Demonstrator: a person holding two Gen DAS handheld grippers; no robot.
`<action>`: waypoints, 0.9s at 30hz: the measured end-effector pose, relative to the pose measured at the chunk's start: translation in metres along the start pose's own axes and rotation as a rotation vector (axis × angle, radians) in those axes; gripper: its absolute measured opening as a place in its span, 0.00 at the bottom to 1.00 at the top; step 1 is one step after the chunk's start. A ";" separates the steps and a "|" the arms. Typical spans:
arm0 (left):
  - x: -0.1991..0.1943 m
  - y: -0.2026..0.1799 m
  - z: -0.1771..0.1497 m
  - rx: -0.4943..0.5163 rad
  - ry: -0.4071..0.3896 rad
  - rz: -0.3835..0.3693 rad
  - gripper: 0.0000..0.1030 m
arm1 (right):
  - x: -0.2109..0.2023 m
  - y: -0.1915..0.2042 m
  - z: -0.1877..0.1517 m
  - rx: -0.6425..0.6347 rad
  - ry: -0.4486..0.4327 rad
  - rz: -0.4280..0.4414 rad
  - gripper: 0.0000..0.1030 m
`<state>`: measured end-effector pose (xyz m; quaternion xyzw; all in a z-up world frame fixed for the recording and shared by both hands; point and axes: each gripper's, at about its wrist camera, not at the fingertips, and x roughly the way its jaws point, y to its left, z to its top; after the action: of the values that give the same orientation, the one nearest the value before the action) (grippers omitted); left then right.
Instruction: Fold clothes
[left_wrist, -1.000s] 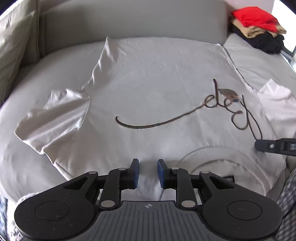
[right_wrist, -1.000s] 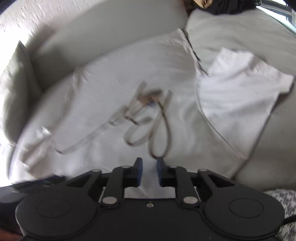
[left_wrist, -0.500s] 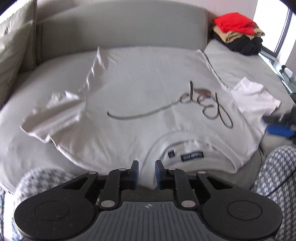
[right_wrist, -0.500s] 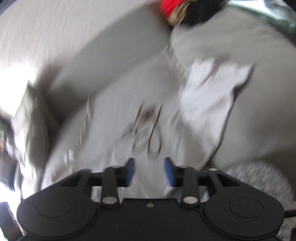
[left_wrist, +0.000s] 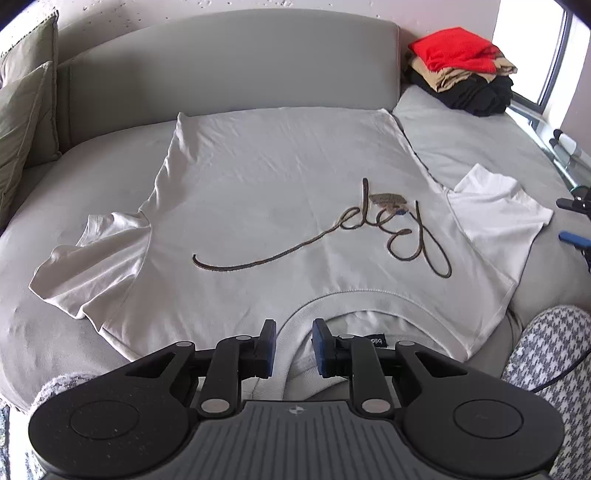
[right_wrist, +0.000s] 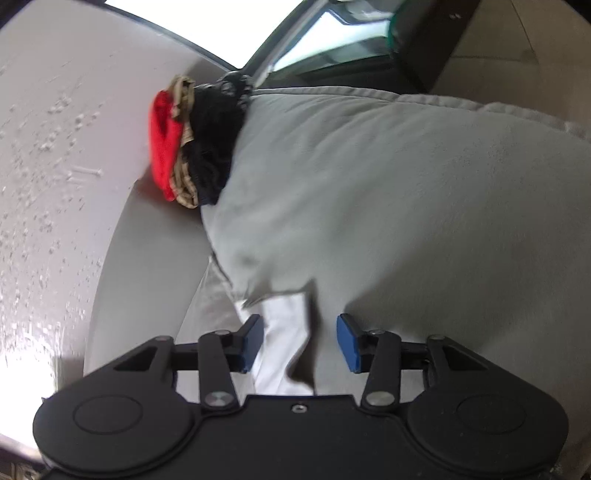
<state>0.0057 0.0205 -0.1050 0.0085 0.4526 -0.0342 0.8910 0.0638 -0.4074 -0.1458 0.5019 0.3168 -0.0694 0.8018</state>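
Left wrist view: a white T-shirt (left_wrist: 280, 206) lies spread flat on the grey sofa (left_wrist: 229, 66), collar nearest; the left claw (left_wrist: 294, 347) hangs parted over the collar, gripping nothing. Right wrist view: the right claw (right_wrist: 300, 342) gapes wide astride the shirt's sleeve (right_wrist: 284, 347), unclamped, with a folded clothes stack (right_wrist: 192, 144) beyond.

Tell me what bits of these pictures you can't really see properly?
- Left wrist view: the neck label inside the white T-shirt is too small to read, and the left gripper partly covers it.
- Left wrist view: the right gripper is cut off by the picture's right edge.
- Right wrist view: the sleeve is blurred and partly hidden behind the gripper's body.
- Both views: the folded pile hides its lower clothes.
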 end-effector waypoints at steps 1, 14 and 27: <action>0.001 0.000 -0.001 0.001 0.005 0.003 0.22 | 0.005 -0.001 0.002 0.012 0.003 0.007 0.32; 0.003 0.017 -0.006 -0.043 0.019 0.020 0.26 | 0.028 0.027 -0.006 -0.186 -0.006 -0.103 0.03; -0.005 0.033 -0.011 -0.098 -0.020 0.007 0.26 | 0.032 0.143 -0.128 -0.908 0.131 0.013 0.03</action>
<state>-0.0032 0.0537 -0.1080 -0.0338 0.4447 -0.0090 0.8950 0.0946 -0.2230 -0.0936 0.1052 0.3620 0.1134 0.9193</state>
